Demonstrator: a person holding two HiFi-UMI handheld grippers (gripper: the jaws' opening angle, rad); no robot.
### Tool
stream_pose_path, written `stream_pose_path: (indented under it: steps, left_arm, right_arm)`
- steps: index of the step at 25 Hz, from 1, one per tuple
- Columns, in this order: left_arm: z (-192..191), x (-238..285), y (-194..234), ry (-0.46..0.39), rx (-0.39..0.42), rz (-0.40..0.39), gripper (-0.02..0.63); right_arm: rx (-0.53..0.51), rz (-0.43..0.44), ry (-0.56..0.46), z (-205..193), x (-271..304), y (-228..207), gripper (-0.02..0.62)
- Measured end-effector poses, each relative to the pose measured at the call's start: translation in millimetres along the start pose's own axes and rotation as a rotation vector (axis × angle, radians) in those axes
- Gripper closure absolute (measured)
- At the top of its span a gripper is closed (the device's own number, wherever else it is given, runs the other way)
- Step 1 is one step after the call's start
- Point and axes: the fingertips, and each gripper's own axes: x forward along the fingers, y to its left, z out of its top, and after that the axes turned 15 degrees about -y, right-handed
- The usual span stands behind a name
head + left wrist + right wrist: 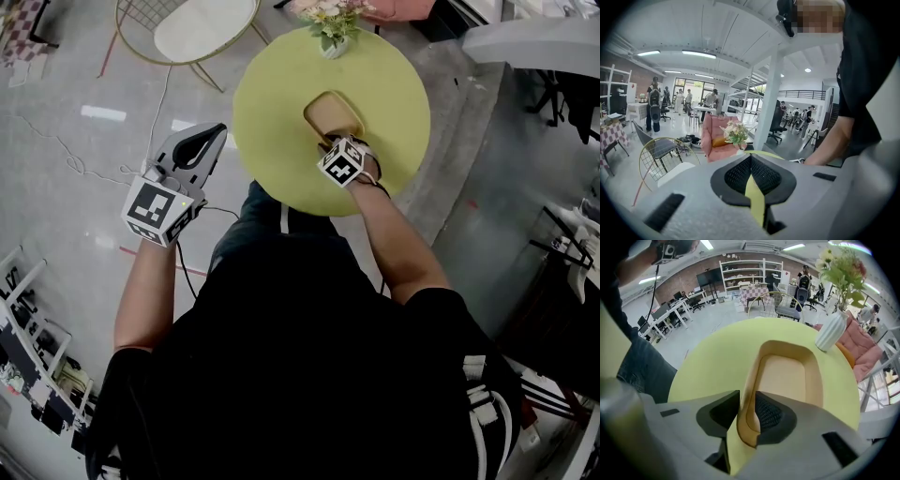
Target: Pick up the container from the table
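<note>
A tan, shallow rounded container (333,114) lies on the round yellow-green table (281,103). In the right gripper view the container (787,376) stretches away from me. My right gripper (747,411) points steeply down with its jaws astride the container's near rim, one pad outside the wall and one inside, pressing on it. In the head view the right gripper (339,142) is mostly hidden under its marker cube. My left gripper (216,133) hangs off the table's left edge, shut on nothing; its pads meet in the left gripper view (751,161).
A white vase of flowers (333,42) stands at the table's far edge, beyond the container, seen too as the vase (832,331). A wire chair with a white seat (197,28) sits to the far left. A pink sofa (715,136) and people stand in the distance.
</note>
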Motion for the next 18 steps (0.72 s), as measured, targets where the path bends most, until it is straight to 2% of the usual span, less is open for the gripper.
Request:
stream_pose_path:
  steps: [3,7,18]
  left_arm:
    - [-1,-2,3,0.002,-0.006,0.007,0.591]
    - [-1,-2,6,-0.014,-0.02,0.003,0.591]
    - [-7,-3,8,-0.004,-0.041,-0.006,0.591]
  right_arm:
    - [-0.004,0.009,0.017,-1,4,2,0.505]
    - [0.0,0.024,0.036,-2,9,4,0.505]
    - [-0.01,-0.006,0.061,-2,13,0,0.534]
